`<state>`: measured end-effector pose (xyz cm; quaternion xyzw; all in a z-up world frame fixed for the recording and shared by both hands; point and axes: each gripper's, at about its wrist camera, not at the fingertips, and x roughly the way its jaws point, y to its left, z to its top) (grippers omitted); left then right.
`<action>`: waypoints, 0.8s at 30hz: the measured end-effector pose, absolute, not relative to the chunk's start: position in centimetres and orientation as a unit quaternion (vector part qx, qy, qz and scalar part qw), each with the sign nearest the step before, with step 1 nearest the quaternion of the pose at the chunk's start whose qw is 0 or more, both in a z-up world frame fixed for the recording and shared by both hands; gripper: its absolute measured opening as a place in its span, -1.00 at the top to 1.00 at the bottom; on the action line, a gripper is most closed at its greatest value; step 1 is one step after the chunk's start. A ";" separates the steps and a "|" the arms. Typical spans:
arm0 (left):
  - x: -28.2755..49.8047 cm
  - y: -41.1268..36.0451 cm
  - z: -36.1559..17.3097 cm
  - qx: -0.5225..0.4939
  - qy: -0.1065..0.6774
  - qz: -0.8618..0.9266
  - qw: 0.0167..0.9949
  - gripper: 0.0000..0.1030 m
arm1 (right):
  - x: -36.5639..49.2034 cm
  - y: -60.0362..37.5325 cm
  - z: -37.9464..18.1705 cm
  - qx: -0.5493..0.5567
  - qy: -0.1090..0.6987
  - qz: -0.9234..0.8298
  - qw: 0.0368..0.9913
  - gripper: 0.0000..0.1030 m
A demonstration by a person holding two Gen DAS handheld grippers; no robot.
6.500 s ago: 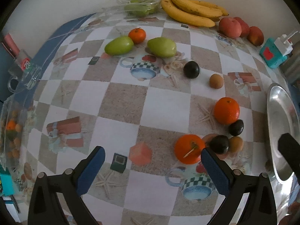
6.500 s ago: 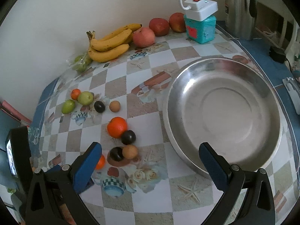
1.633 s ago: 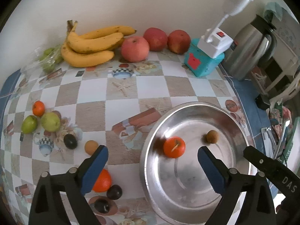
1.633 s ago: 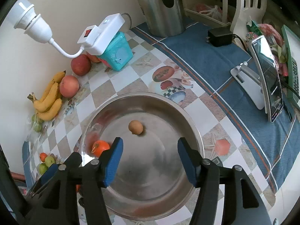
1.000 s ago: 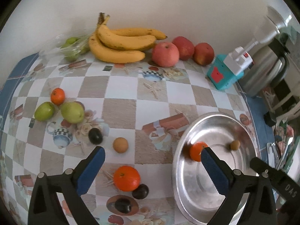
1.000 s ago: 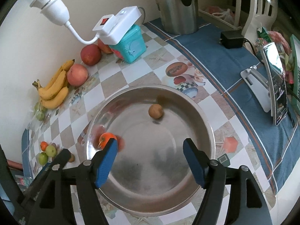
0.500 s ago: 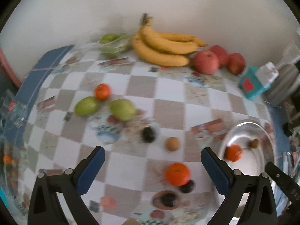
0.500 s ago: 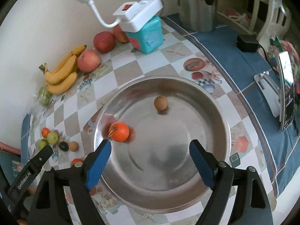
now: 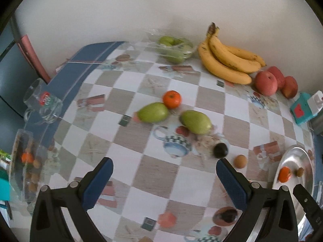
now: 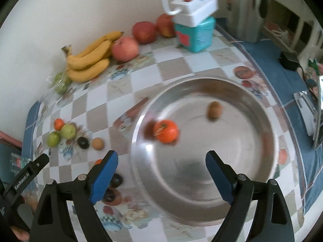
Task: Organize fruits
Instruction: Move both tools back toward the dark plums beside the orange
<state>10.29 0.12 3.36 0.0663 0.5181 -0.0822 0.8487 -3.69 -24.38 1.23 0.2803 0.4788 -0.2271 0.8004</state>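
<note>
The left gripper [image 9: 164, 176] is spread wide and holds nothing. Compared with half a second ago its view has swung further left: the bowl [image 9: 306, 157], which sat at lower right, is now squeezed against the right edge, and a glass mug [image 9: 41, 102] has come into view at the left. The two green fruits [image 9: 153, 112] and the small orange [image 9: 171, 99] above them now sit near the centre of the frame. The dark plum [image 9: 220, 150] and the brown fruit [image 9: 239, 161] lie just above the right finger. Bananas [image 9: 228, 60] and apples [image 9: 266, 82] stay at upper right by the wall.

The right gripper [image 10: 161, 170] is also wide open and empty, over the near part of the bowl [image 10: 262, 111]. In its view the bowl has grown larger and fills the centre and right. Inside it, the orange [image 10: 166, 131] lies left of centre and a small brown fruit [image 10: 214, 110] further back, well apart. Both are blurred. On the table at the left edge the loose fruit shows beside the left finger.
</note>
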 end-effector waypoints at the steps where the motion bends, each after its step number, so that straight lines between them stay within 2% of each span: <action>1: 10.3 0.5 3.5 0.065 0.517 -0.079 0.850 -1.00 | -3.3 -23.7 1.3 0.277 0.479 -0.220 0.803 -0.73; 4: 10.5 1.9 3.6 0.053 0.516 -0.071 0.852 -1.00 | -2.3 -22.0 1.4 0.265 0.481 -0.206 0.810 -0.74; 9: 10.7 3.9 3.9 0.029 0.512 -0.055 0.857 -1.00 | -0.8 -19.9 1.6 0.260 0.478 -0.182 0.819 -0.90; 16: 10.3 5.0 3.9 0.017 0.496 -0.048 0.867 -1.00 | 0.2 -18.5 1.5 0.261 0.474 -0.160 0.826 -0.91; 24: 10.0 3.4 3.2 0.024 0.518 -0.092 0.850 -1.00 | 0.0 -18.8 0.7 0.257 0.492 -0.165 0.815 -0.91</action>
